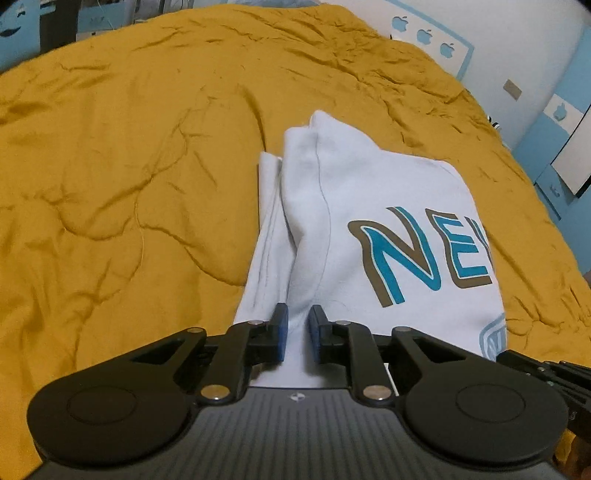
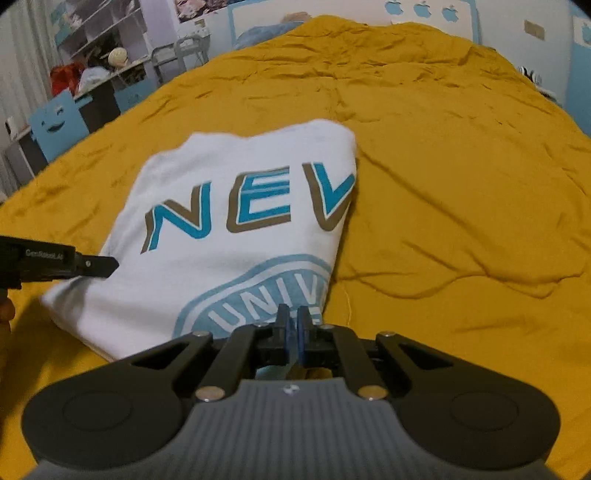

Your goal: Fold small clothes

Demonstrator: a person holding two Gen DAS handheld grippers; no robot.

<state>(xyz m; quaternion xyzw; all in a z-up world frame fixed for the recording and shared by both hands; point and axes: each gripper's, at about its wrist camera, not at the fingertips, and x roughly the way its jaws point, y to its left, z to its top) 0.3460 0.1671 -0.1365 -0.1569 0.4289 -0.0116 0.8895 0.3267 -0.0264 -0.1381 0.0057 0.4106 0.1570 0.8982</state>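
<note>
A white T-shirt printed with blue-and-brown letters lies folded on the mustard yellow quilt. In the left wrist view my left gripper sits at the shirt's near left edge. Its blue pads stand a little apart, with a raised fold of white cloth running between them. In the right wrist view the shirt shows a round blue emblem. My right gripper is at the shirt's near right corner, pads together on a thin strip of its cloth. The left gripper's black finger reaches over the shirt's left edge.
The quilt spreads wide and rumpled on all sides of the shirt. A blue shelf unit with a face cut-out and a cluttered desk stand beyond the bed's left side. A wall with apple stickers rises behind.
</note>
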